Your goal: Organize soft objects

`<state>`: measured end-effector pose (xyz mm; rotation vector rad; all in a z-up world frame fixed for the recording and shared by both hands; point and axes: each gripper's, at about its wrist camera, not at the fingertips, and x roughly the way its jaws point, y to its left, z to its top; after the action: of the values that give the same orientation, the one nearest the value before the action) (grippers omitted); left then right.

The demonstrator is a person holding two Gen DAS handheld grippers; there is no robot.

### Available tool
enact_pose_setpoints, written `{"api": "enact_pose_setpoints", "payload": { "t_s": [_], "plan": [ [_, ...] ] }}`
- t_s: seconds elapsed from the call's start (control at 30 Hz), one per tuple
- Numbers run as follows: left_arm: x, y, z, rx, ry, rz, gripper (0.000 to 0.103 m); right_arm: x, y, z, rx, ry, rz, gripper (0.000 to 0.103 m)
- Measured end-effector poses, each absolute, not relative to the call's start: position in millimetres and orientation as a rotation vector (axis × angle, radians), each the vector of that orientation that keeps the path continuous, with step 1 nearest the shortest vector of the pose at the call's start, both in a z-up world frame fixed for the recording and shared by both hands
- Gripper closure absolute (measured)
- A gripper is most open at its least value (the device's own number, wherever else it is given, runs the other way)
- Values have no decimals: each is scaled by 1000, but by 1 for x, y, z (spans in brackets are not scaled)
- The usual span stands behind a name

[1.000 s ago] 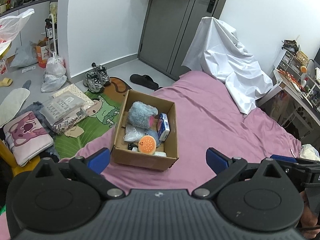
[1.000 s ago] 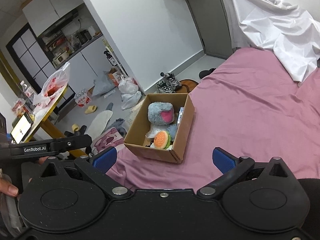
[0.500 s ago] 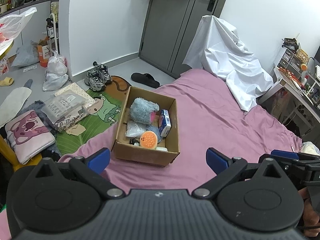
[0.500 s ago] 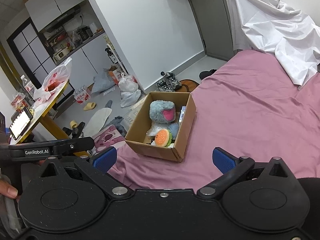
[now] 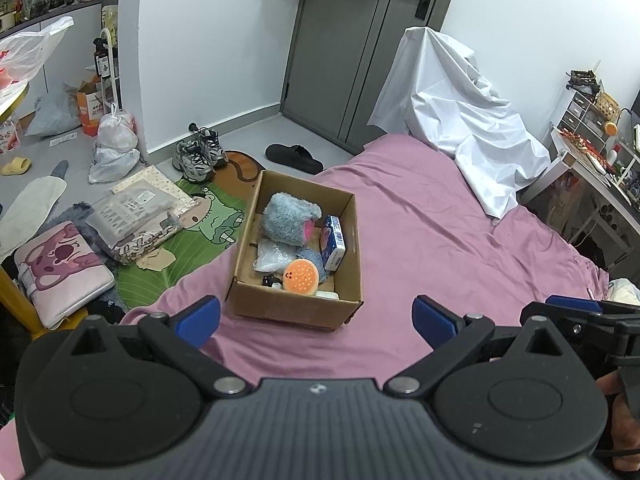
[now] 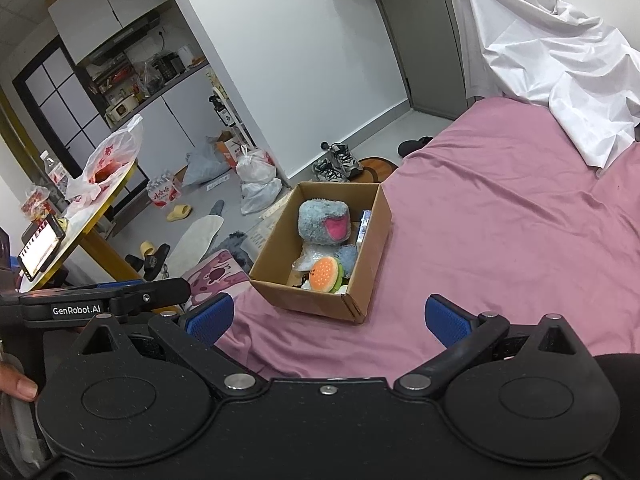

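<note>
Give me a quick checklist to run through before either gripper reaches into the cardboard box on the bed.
1. Left gripper open and empty: ok, blue pads wide apart, nothing between them.
2. Right gripper open and empty: ok, same.
3. Cardboard box open on top: ok, flaps down, contents exposed.
4. Box sitting steady: ok, flat on the pink bedsheet, though near the bed's edge.
5. Soft items reachable: ok, the grey-blue plush and burger plush lie on top, unobstructed.
6. What lies under the plush toys: cannot tell; a blue and white carton and a clear plastic bag show, the rest is hidden.
</note>
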<state>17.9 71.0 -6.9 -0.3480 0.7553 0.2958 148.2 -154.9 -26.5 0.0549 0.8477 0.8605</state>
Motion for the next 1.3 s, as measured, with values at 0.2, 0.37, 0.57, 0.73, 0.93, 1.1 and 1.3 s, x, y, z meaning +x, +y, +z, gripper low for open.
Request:
{"api": "enact_pose_setpoints", "payload": {
  "t_s": [0.2,0.37,0.57,0.73,0.93,1.1,1.3],
  "plan": [
    [18,71,-7,-347,759,295,2,148,-155,-27,58,851,859,0],
    [16,73,-10,-348,763,297,2,148,-155,-28,59,854,861,0],
    [16,74,-11,-349,764,300,2,147,-154,-31,55,855,855,0],
    [15,75,-11,-350,765,301,2,146,-154,-31,53,855,855,0],
    [16,75,-11,-351,765,301,2,145,-154,-31,53,856,853,0],
    [15,75,-12,-351,765,301,2,146,-154,-31,51,856,852,0],
    [12,78,-15,-354,769,309,2,146,-153,-31,46,858,850,0]
  ]
}}
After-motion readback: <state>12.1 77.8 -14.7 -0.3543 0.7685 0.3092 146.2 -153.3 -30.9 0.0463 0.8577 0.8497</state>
